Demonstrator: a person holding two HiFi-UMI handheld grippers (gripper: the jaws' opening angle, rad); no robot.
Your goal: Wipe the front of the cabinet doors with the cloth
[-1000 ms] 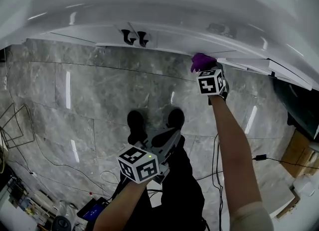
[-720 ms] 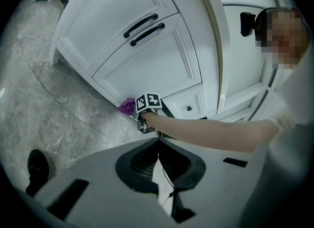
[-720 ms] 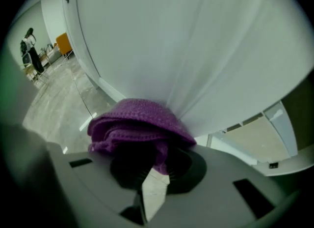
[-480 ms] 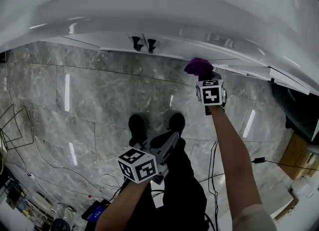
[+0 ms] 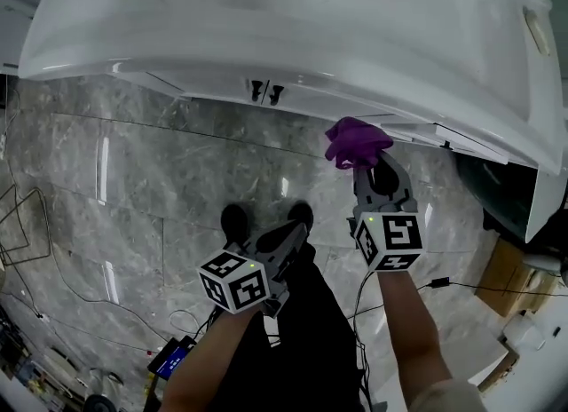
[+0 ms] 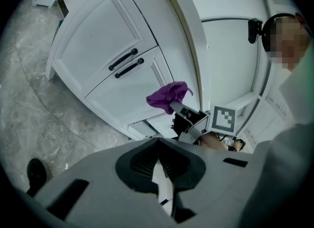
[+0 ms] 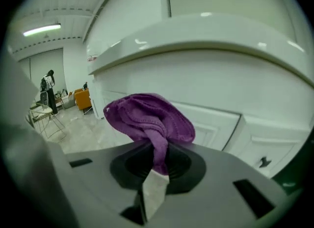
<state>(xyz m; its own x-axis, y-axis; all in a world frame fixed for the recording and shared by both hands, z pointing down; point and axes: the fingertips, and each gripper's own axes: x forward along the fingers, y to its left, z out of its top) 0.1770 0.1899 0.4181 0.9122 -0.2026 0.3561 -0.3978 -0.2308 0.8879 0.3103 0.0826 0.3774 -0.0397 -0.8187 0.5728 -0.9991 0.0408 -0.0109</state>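
Overhead, looking steeply down, I stand facing a white cabinet (image 5: 311, 37) with a basin set in its top, over a grey marble floor (image 5: 133, 170). My right gripper (image 5: 366, 167) reaches toward the cabinet front. Its jaws are pinched on a bunched purple cloth (image 5: 355, 142), which puffs out above the jaw tips. In the right gripper view the cloth (image 7: 147, 116) is clamped by a narrow fold between the jaws of the right gripper (image 7: 156, 165), with a panelled cabinet door (image 7: 211, 124) behind it. The cloth sits close in front of the cabinet, to the right of the pair of black handles (image 5: 266, 91). I cannot tell whether it touches the door. My left gripper (image 5: 297, 231) hangs well back from the cabinet, above my black shoes (image 5: 235, 222). In the left gripper view the left gripper (image 6: 159, 156) has its jaws pressed together with nothing between them, and two cabinet doors (image 6: 98, 50) with black bar handles (image 6: 122, 59) show beyond.
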